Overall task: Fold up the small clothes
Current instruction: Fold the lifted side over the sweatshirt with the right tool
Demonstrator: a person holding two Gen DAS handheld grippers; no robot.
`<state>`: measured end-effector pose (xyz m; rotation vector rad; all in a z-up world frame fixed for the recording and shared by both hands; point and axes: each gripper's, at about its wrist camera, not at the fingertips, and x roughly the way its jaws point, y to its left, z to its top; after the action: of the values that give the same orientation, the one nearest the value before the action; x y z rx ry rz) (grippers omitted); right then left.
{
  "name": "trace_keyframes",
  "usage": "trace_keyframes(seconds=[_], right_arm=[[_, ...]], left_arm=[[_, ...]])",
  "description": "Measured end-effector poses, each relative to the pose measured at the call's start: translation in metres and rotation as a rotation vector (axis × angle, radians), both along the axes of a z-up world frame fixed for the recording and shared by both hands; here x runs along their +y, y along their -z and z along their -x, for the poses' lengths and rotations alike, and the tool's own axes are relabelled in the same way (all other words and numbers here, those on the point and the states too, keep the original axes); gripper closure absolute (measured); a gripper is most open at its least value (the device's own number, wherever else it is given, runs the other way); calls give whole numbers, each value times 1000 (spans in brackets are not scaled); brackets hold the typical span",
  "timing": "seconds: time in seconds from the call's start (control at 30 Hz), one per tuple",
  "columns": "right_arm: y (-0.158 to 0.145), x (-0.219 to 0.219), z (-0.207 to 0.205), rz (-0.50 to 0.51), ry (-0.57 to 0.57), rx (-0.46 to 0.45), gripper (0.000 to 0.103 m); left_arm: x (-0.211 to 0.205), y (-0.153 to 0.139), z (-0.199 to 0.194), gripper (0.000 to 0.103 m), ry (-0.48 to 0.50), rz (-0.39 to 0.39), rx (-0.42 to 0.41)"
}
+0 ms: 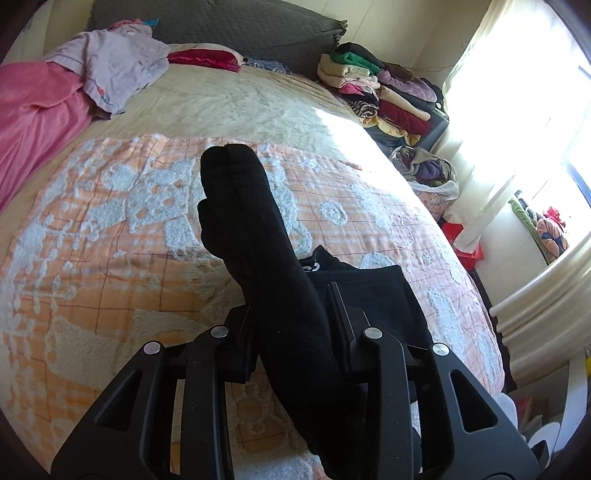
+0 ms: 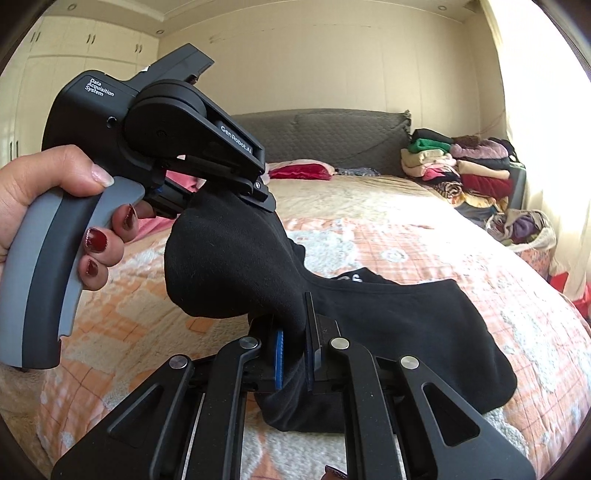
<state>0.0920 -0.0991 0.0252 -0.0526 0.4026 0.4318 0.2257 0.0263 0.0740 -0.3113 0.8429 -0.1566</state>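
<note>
the left claw (image 1: 291, 306) is clamped on a black sock (image 1: 255, 229), with the sock running up between its two fingers and its toe end sticking out beyond them, above the bed (image 1: 110, 277). from the right wrist view the same sock (image 2: 229, 266) stretches between the two tools: the left claw (image 2: 255, 195) pinches one end up high, and the right claw (image 2: 295, 339) is closed tight on the other end lower down, the fabric squeezed between its blue-edged pads (image 2: 279, 360). the sock sags in a rounded bulge between the two grips, held clear of the bedding.

a hand (image 2: 55, 206) with dark red nail polish wraps around the grey handle of the left tool, at the left of the right wrist view.

under the sock, a second black garment (image 2: 424, 325) lies flat on the orange and white patterned bedspread (image 2: 461, 251), with a bit of white lettering near its top edge. in the left wrist view this garment (image 1: 369, 288) shows just to the right of the held sock.

farther back on the bed there is a pink blanket (image 1: 33, 122), a pale lilac garment (image 1: 118, 70) on top of it, and a red cloth (image 1: 207, 59) near the grey headboard (image 1: 221, 26). a stack of folded clothes (image 1: 369, 85) stands at the far right side of the bed, close to the bright curtained window (image 1: 517, 110).
</note>
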Motion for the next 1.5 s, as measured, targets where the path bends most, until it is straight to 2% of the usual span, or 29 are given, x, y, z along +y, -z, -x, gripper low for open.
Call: trace_keyframes(seconds=[0.3,0.57,0.83,1.27,1.47,1.5], right_arm=[[-1,-33,5,-66,56,28,96],[1,-64,-3,-160,91,108,96],[14,-92,-11,-223,164,214,96],[45,-129,-31,-323,258,361,96],[56,-140,-36,-364,279,399,94],[58,-142,-36,-372,285,410,93]], left_arm=[[-40,-5,-9,79,39,-37,3],[-77,1,-22,79,81,-59,20],[-120,18,-37,79,139,-62,60],[-181,59,-64,78,217,-117,144],[-198,75,-77,73,232,-134,183],[-201,78,-79,69,238,-126,188]])
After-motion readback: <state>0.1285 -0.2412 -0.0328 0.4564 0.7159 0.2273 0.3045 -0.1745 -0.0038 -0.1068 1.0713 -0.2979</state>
